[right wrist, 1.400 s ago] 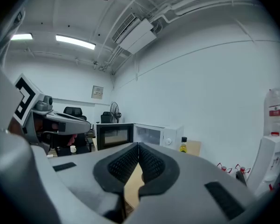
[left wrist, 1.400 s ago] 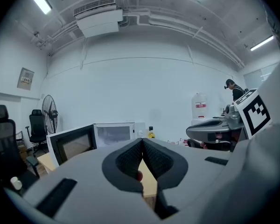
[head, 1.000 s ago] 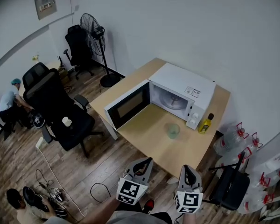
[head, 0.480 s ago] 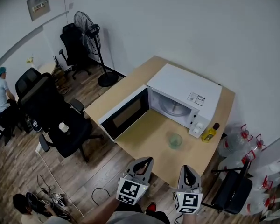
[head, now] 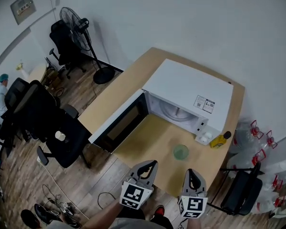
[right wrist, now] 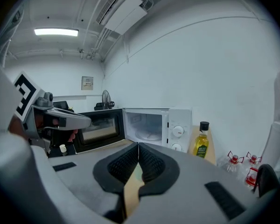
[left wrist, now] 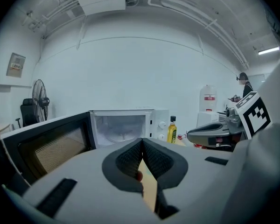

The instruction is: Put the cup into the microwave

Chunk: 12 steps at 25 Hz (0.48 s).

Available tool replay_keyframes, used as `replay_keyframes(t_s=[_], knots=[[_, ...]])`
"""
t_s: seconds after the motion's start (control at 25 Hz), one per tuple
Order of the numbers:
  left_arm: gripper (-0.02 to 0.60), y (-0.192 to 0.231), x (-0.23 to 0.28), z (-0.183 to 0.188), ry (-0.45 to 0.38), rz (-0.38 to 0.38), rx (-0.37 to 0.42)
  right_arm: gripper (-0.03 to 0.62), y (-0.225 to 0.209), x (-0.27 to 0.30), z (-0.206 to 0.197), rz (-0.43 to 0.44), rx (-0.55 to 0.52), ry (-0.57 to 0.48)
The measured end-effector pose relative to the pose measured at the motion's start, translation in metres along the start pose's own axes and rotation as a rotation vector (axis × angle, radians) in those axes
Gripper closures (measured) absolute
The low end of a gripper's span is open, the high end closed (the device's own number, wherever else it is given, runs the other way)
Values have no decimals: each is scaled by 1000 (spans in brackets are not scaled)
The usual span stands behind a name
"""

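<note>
Left gripper (left wrist: 141, 146): jaws pressed together, ribbed pads meeting at the tips, nothing between them; aimed at the open cavity ahead.
Right gripper (right wrist: 138, 148): jaws likewise closed and empty; tilted slightly down toward the tabletop (head: 148, 140), no grip begun.
Both grippers: side by side at the near edge of the tabletop, short of everything on it; judged an approach, closed because nothing needs holding yet.
Cup (head: 180, 151): upright on the tabletop, just ahead of the right gripper, in front of the control panel (head: 203, 129), apart from both grippers; probably the right one's to take, being nearer.
Microwave (head: 190, 85): white, on the far part of the tabletop, cavity facing the grippers.
Door (head: 118, 124): swung wide to the left, leaving an open way from the cup to the glass turntable (head: 175, 111); no opening step needed, by the look of it.
Oil bottle (head: 220, 140): yellow, just beside the microwave's right corner and near the cup; worth avoiding on the reach.
Next: jaws to part first, then close round the cup's wall.
</note>
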<state>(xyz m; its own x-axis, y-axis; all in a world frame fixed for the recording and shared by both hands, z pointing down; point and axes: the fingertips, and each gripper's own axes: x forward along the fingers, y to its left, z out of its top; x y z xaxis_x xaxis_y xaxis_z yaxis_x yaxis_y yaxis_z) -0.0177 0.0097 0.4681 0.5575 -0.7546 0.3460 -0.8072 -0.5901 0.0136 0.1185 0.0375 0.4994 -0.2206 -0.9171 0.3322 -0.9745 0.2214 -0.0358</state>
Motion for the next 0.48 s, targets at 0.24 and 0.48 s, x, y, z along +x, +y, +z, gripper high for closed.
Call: replay_keyframes(t_s=[0.24,0.48], knots=[[560,15,28,-18,45,-25,-19,576,-1,33,-19,3,20,56],[560,23,47,-28,77,-48,-24,571,0,60,-31,26,22,101]])
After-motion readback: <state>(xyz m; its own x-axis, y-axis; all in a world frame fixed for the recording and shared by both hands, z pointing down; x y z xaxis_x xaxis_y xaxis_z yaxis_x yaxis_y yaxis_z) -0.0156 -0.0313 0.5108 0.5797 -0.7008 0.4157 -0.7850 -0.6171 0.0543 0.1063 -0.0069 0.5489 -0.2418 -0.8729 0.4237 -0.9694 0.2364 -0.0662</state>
